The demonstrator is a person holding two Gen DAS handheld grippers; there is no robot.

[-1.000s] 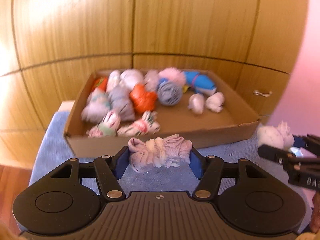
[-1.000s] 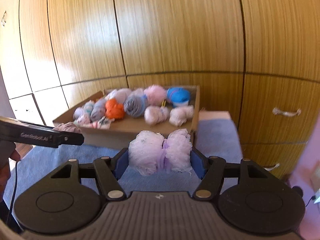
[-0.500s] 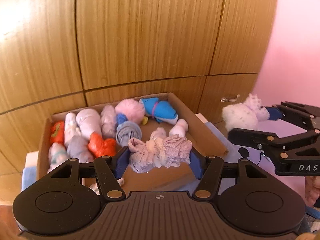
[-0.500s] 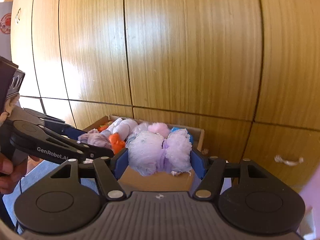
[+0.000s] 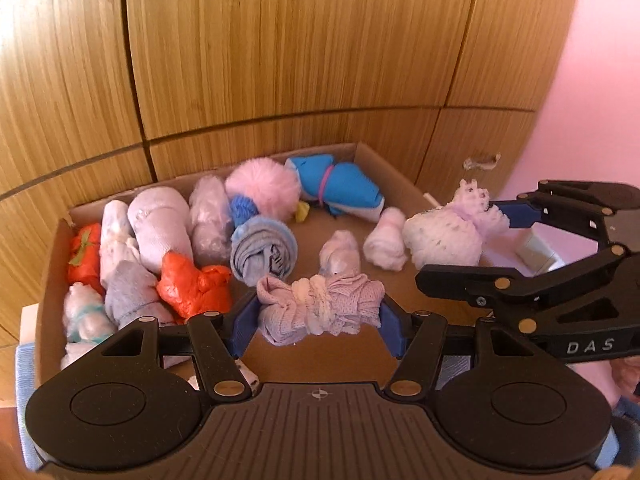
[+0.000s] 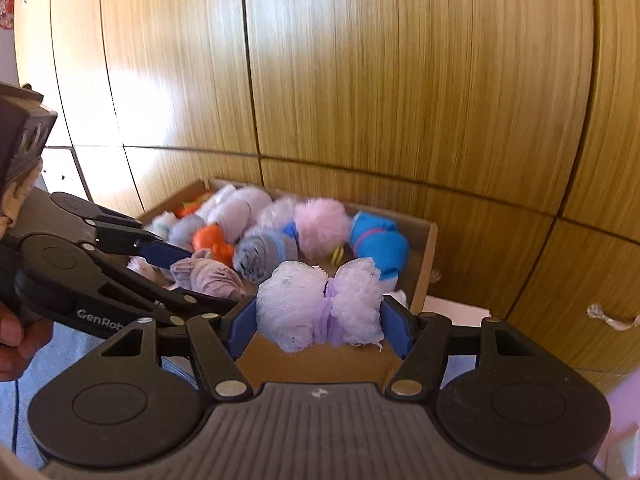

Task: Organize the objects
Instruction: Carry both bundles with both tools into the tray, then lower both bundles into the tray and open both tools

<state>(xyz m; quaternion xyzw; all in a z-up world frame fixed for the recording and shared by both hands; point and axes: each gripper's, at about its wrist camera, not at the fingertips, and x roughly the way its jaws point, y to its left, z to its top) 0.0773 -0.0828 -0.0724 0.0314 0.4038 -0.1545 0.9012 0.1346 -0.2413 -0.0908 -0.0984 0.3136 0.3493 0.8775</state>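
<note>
My left gripper (image 5: 318,314) is shut on a dusty-pink knotted sock bundle (image 5: 320,308), held over the open cardboard box (image 5: 400,172). My right gripper (image 6: 318,312) is shut on a fluffy lilac-white sock bundle (image 6: 318,306), also above the box's near right part. In the left wrist view the right gripper (image 5: 472,240) shows at the right with its lilac-white bundle (image 5: 444,236). In the right wrist view the left gripper (image 6: 188,276) reaches in from the left with its pink bundle (image 6: 208,276). The box holds several rolled socks: orange (image 5: 192,284), grey-blue (image 5: 262,250), fluffy pink (image 5: 262,186), bright blue (image 5: 340,188).
Wooden cabinet doors (image 5: 280,60) stand right behind the box, with a drawer handle (image 6: 610,320) at the right. A blue towel (image 5: 24,364) lies under the box. A person's hand (image 6: 12,340) holds the left gripper. Bare cardboard floor (image 5: 320,360) shows in the box's near right part.
Both grippers have moved forward from in front of the box to above it, each still carrying its bundle. The box now lies beneath the held socks.
</note>
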